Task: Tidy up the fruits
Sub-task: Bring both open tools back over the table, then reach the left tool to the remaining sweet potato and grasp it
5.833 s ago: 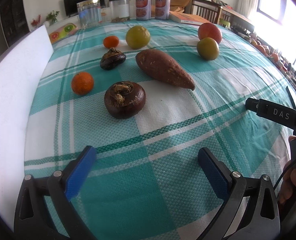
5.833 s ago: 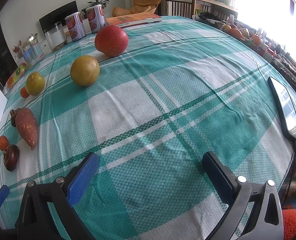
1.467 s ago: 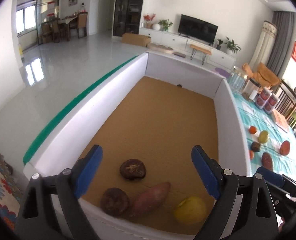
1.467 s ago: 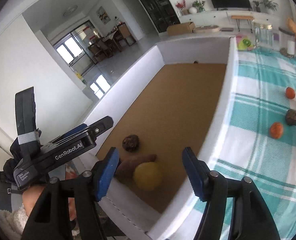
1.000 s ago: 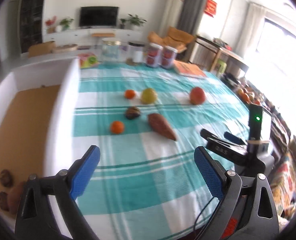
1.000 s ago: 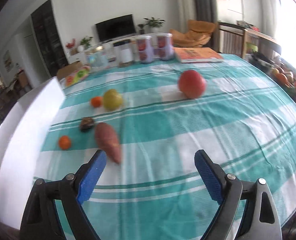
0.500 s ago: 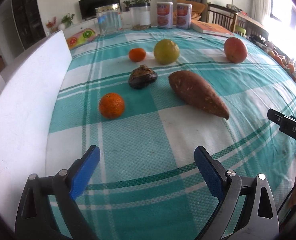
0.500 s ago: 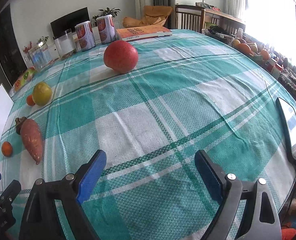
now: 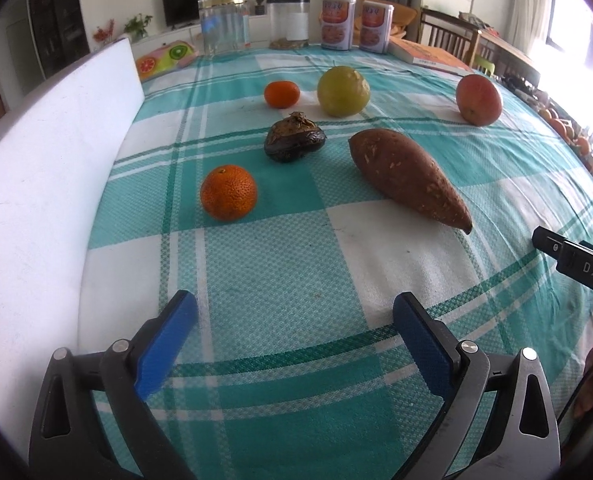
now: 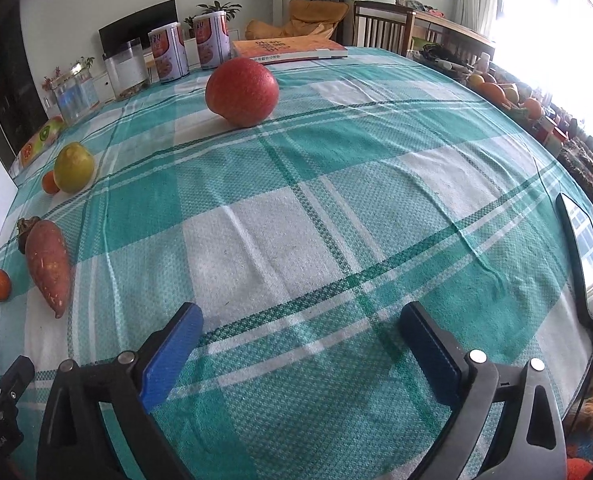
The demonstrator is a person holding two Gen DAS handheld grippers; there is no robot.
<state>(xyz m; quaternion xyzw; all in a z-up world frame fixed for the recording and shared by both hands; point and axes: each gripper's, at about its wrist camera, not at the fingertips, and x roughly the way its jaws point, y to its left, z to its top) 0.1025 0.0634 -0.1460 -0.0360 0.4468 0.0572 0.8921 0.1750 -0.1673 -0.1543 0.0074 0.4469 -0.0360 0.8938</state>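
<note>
On the teal checked tablecloth lie a near orange, a dark brown lumpy fruit, a sweet potato, a small far orange, a yellow-green fruit and a red fruit. My left gripper is open and empty, low over the cloth in front of the near orange and the sweet potato. My right gripper is open and empty; the red fruit lies well ahead of it, and the sweet potato is far to its left.
The white wall of a box runs along the left table edge. Jars, two cans and a book stand at the far edge. A phone lies at the right edge.
Both grippers have moved a little closer to the fruit on the table. Both stay open and empty.
</note>
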